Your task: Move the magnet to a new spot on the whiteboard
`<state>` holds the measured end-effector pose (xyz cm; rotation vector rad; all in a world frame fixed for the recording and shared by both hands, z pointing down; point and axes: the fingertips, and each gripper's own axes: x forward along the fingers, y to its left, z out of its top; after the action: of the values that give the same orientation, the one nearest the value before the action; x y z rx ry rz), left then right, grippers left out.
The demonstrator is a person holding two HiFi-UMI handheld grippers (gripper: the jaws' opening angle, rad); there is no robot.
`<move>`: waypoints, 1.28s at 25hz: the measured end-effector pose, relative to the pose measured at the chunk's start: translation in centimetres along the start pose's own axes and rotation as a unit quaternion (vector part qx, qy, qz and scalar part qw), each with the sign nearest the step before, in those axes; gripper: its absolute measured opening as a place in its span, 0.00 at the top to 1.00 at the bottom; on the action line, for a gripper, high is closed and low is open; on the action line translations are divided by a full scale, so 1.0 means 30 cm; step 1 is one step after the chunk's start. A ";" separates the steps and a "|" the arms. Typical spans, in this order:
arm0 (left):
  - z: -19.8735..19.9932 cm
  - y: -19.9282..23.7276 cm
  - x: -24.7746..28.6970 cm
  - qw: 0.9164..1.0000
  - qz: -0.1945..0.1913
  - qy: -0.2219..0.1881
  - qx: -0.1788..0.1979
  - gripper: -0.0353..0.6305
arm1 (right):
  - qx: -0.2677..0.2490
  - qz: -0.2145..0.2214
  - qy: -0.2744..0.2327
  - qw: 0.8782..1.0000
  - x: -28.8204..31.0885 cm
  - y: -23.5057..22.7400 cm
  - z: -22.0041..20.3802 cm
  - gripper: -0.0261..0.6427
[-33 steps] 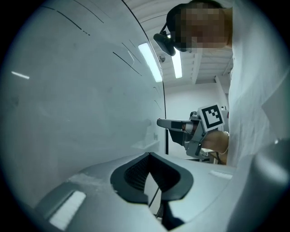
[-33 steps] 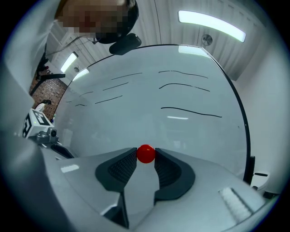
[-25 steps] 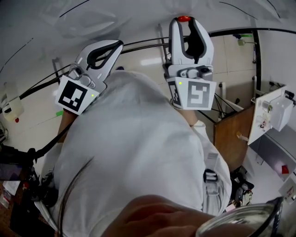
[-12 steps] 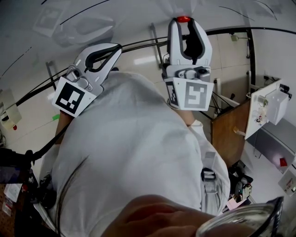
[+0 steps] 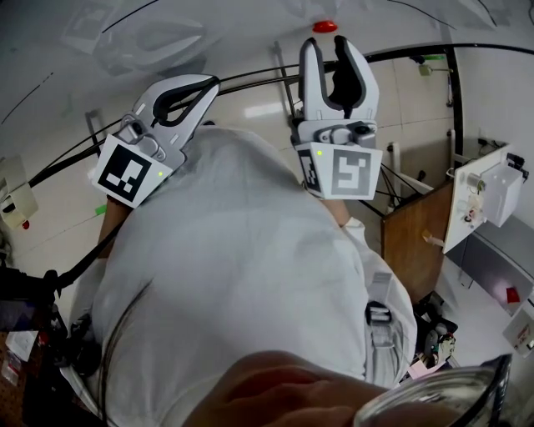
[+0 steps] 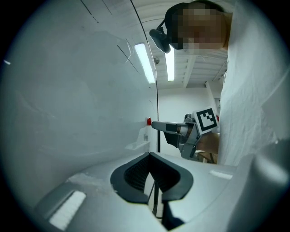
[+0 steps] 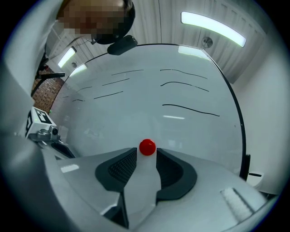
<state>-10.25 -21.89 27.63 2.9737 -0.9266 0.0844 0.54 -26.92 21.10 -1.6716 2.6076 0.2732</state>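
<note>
A small red magnet point(image 5: 324, 26) sticks on the whiteboard point(image 5: 209, 33), just beyond the tips of my right gripper point(image 5: 329, 46). In the right gripper view the magnet point(image 7: 147, 147) sits at the mouth of the right gripper point(image 7: 146, 156), whose jaws stand open and apart from it, on the whiteboard point(image 7: 181, 127). My left gripper point(image 5: 213, 81) is held up to the left, shut and empty. The left gripper view shows the left gripper point(image 6: 151, 156) close beside the whiteboard point(image 6: 68, 90), with the magnet point(image 6: 148, 121) and right gripper point(image 6: 181, 131) farther along.
Black marker lines point(image 7: 190, 108) cross the board above the magnet. The board's black frame point(image 5: 417, 54) curves at the right. A brown wooden panel point(image 5: 413, 238) and a white box point(image 5: 501, 196) stand lower right. The person's white-clad body point(image 5: 242, 275) fills the middle.
The right jaws held the magnet at their tips before. Now they have spread and drawn back a little, leaving the magnet on the board. The left gripper has hardly moved.
</note>
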 end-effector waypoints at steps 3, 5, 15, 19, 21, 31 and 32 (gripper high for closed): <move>0.002 0.026 0.010 1.000 0.019 0.006 0.004 0.94 | 0.011 0.017 0.003 1.000 0.002 0.000 -0.006 0.77; 0.012 0.066 0.022 0.999 0.044 0.008 -0.014 0.94 | 0.029 0.032 -0.002 0.999 0.019 -0.002 0.013 0.77; -0.074 -0.184 -0.045 0.988 0.139 0.028 -0.058 0.94 | 0.034 0.075 0.009 0.997 -0.319 -0.076 -0.028 0.77; -0.116 -0.400 -0.064 0.975 0.200 0.036 -0.093 0.94 | 0.067 0.085 0.029 0.994 -0.549 -0.157 -0.093 0.78; -0.118 -0.517 -0.095 0.965 0.231 0.036 -0.116 0.94 | 0.075 0.099 0.043 0.991 -0.655 -0.192 -0.109 0.78; -0.173 -0.498 -0.223 0.946 0.290 0.057 -0.136 0.94 | 0.130 0.086 0.020 0.988 -0.606 -0.216 -0.147 0.80; -0.163 -0.501 -0.231 0.945 0.291 0.046 -0.144 0.94 | 0.130 0.086 0.020 0.988 -0.618 -0.214 -0.141 0.80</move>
<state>-7.64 -5.40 31.96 2.3259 -1.6107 0.0861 14.43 -13.58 26.69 -1.3860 2.6798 -0.0943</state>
